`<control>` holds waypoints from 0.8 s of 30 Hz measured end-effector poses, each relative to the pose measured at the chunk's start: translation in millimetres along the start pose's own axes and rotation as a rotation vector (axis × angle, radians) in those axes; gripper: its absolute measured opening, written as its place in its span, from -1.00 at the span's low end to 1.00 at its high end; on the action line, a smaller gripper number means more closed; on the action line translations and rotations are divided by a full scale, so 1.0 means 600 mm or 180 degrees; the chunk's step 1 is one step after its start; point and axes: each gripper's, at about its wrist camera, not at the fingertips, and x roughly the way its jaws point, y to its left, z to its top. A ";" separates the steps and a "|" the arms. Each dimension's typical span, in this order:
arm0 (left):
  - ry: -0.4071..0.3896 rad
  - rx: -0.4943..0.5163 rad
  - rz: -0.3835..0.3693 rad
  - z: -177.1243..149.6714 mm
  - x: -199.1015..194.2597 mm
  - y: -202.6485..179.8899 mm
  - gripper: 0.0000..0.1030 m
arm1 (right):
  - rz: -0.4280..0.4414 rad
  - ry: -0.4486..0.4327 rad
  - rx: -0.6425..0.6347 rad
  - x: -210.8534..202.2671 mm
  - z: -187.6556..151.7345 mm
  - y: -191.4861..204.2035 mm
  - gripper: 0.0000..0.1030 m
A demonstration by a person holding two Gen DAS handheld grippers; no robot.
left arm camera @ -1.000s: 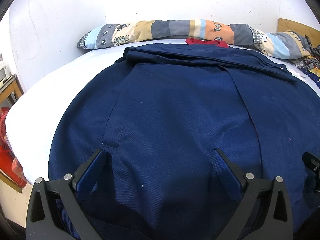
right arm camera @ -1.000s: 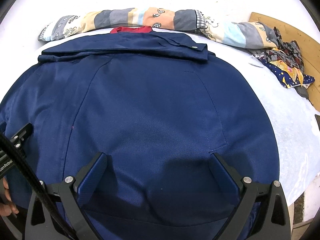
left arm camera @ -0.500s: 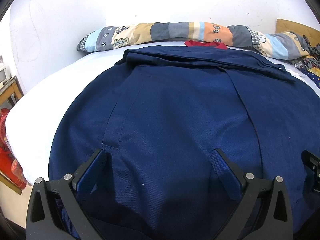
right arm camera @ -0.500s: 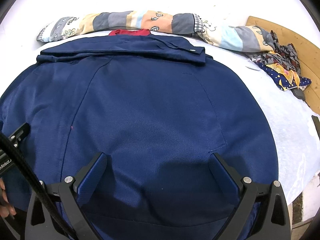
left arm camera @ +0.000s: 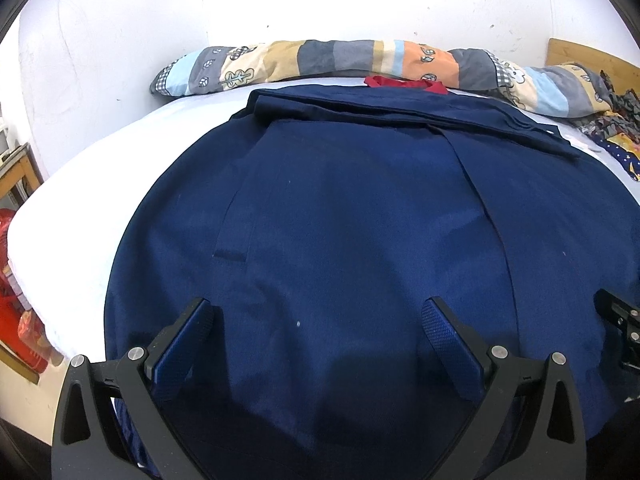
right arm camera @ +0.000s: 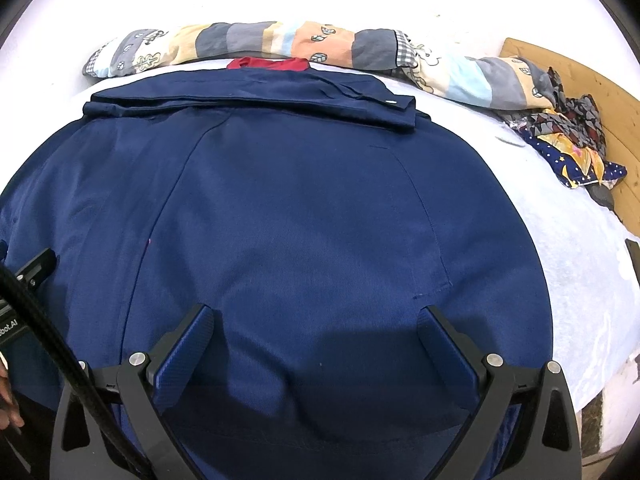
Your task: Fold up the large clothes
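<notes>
A navy jacket [left arm camera: 360, 220] lies spread across the white bed [left arm camera: 80, 184], filling the centre of both views, its folded top edge toward the patchwork quilt [left arm camera: 340, 60] at upper frame. The left gripper [left arm camera: 316, 320] and right gripper [right arm camera: 316, 320] are level at lower frame, jaws spread wide over the near hem, gripping nothing.

Both tools held low, side by side.
Left tool [left arm camera: 318, 334] and right tool [right arm camera: 314, 332] each gape wide, fingers [right arm camera: 444, 344] empty.
</notes>
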 end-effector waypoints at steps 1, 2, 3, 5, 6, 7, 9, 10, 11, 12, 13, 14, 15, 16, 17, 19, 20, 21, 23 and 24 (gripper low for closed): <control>0.0006 0.0003 -0.0010 -0.002 -0.001 0.001 1.00 | -0.0002 -0.0002 -0.0001 -0.001 -0.001 0.001 0.99; 0.0011 0.0002 -0.0016 -0.004 -0.003 0.002 1.00 | -0.0009 -0.0005 -0.0009 -0.002 -0.003 0.002 0.99; 0.0019 0.0005 -0.0022 -0.006 -0.004 0.002 1.00 | -0.0017 -0.0007 -0.0018 -0.004 -0.005 0.003 0.99; 0.0034 0.0013 -0.0031 -0.008 -0.007 0.003 1.00 | -0.0029 -0.0006 -0.0031 -0.005 -0.007 0.004 0.99; 0.0043 0.0022 -0.0037 -0.009 -0.008 0.002 1.00 | -0.0032 -0.0004 -0.0038 -0.006 -0.008 0.004 0.99; 0.0052 0.0031 -0.0042 -0.010 -0.009 0.002 1.00 | -0.0028 0.0000 -0.0045 -0.007 -0.008 0.003 0.99; 0.0068 0.0036 -0.0055 -0.012 -0.011 0.003 1.00 | -0.0018 0.0008 -0.0060 -0.008 -0.010 0.002 0.99; 0.0072 0.0041 -0.0056 -0.014 -0.012 0.003 1.00 | -0.0018 0.0009 -0.0067 -0.009 -0.011 0.003 0.99; 0.0075 0.0047 -0.0056 -0.014 -0.013 0.002 1.00 | -0.0018 0.0013 -0.0077 -0.010 -0.012 0.002 0.99; 0.0079 0.0055 -0.0054 -0.015 -0.014 0.002 1.00 | -0.0019 0.0015 -0.0079 -0.010 -0.012 0.003 0.99; 0.0082 0.0062 -0.0053 -0.017 -0.015 0.001 1.00 | -0.0022 0.0020 -0.0088 -0.010 -0.013 0.003 0.99; 0.0085 0.0067 -0.0055 -0.017 -0.015 0.002 1.00 | -0.0027 0.0023 -0.0094 -0.011 -0.014 0.003 0.99; 0.0089 0.0074 -0.0055 -0.018 -0.016 0.002 1.00 | -0.0030 0.0026 -0.0097 -0.012 -0.015 0.003 0.99; 0.0097 0.0088 -0.0059 -0.019 -0.018 0.002 1.00 | -0.0033 0.0028 -0.0098 -0.012 -0.016 0.003 0.99; 0.0104 0.0100 -0.0063 -0.020 -0.019 0.002 1.00 | -0.0037 0.0033 -0.0103 -0.013 -0.017 0.004 0.99; 0.0158 0.0129 -0.0092 -0.018 -0.020 0.002 1.00 | -0.0034 0.0057 -0.0128 -0.015 -0.018 0.004 0.99; 0.0211 0.0137 -0.0119 -0.015 -0.020 0.004 1.00 | -0.0026 0.0087 -0.0151 -0.016 -0.017 0.002 0.99; 0.0260 0.0146 -0.0141 -0.013 -0.020 0.005 1.00 | -0.0029 0.0116 -0.0149 -0.018 -0.015 0.000 0.99; 0.0361 0.0199 -0.0201 -0.003 -0.023 0.009 1.00 | 0.0037 0.0170 -0.0054 -0.027 -0.009 -0.014 0.99; 0.0372 0.0212 -0.0215 0.001 -0.027 0.011 1.00 | 0.0092 0.0128 0.0040 -0.036 -0.006 -0.025 0.99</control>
